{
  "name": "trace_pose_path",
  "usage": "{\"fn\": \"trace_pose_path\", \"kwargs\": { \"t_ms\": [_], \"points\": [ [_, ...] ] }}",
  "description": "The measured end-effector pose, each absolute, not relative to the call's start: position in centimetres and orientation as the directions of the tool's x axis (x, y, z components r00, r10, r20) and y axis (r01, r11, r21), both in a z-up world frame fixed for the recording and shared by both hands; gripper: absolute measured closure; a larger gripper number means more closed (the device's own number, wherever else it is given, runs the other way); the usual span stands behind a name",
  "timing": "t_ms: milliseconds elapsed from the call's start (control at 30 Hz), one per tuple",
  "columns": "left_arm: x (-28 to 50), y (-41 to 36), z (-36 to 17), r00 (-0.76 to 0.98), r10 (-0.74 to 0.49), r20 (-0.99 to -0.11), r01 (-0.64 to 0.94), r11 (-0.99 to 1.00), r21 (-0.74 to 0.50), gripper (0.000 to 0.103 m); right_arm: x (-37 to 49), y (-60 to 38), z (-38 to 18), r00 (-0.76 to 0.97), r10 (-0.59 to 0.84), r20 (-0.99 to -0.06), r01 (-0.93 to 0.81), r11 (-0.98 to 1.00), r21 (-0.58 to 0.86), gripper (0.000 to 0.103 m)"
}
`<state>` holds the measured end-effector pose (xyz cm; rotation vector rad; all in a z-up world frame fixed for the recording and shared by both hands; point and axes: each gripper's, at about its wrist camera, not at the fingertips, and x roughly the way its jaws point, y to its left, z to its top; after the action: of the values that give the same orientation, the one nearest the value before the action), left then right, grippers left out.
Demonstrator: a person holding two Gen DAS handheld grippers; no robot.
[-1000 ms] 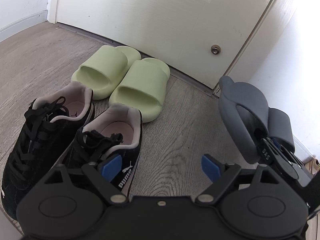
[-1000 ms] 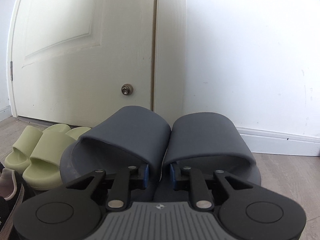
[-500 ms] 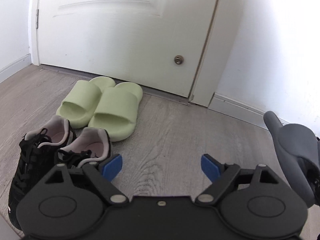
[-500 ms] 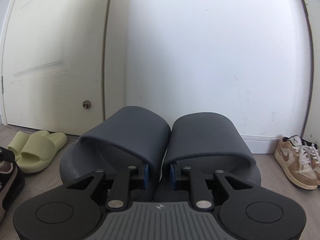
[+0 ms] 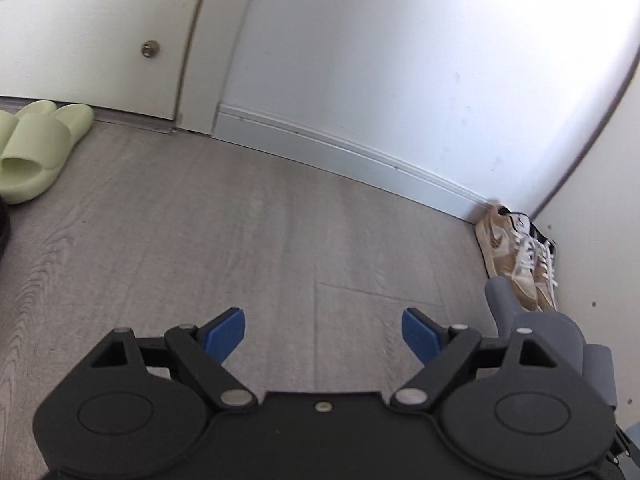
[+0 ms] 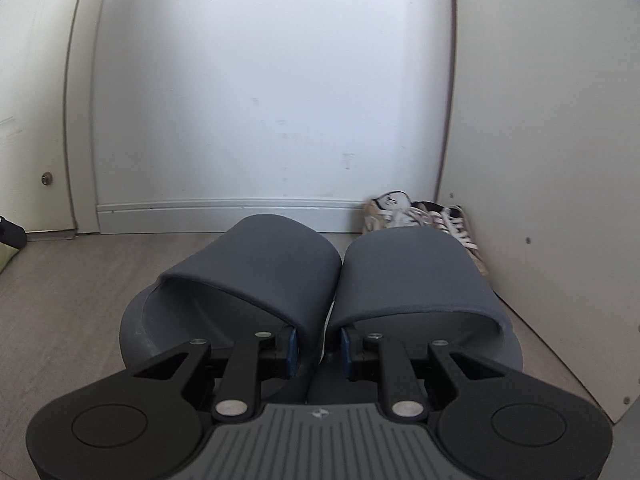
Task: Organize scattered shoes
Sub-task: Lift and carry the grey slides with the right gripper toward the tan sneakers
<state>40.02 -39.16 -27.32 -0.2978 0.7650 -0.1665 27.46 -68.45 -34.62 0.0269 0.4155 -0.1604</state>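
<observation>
The right gripper [image 6: 316,346] clamps the grey slides [image 6: 280,276] by their inner straps — held together at 6 o'clock, tan sneakers [image 6: 424,216] at 1 o'clock. The left gripper [image 5: 323,330] gapes wide, empty.

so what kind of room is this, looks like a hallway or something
Probably a home entryway or hallway corner: a white door with a low round fitting, wood-look plank floor, and shoes along the walls, green slides and tan sneakers.
</observation>
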Motion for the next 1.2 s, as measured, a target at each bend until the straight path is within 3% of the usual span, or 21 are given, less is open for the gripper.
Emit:
{"fn": "trace_pose_path", "kwargs": {
  "t_ms": [233, 767, 1200],
  "points": [
    [40.0, -44.5, -27.3, 0.686, -0.295, -0.665, 0.136, 0.95, -0.281, 0.017, 25.9, -75.5, -36.2, 0.888, -0.12, -0.445, 0.134, 0.991, 0.0, 0.079],
    [40.5, -48.0, -31.2, 0.592, -0.264, -0.761, 0.155, 0.964, -0.214, 0.017, 26.4, -84.2, -38.5, 0.88, -0.019, -0.475, 0.054, 0.997, 0.06, 0.076],
    [40.1, -49.0, -33.6, 0.536, -0.253, -0.805, 0.171, 0.967, -0.19, 0.017, 25.3, -87.4, -41.2, 0.852, -0.09, -0.515, 0.156, 0.984, 0.086, 0.07]
  ]
}}
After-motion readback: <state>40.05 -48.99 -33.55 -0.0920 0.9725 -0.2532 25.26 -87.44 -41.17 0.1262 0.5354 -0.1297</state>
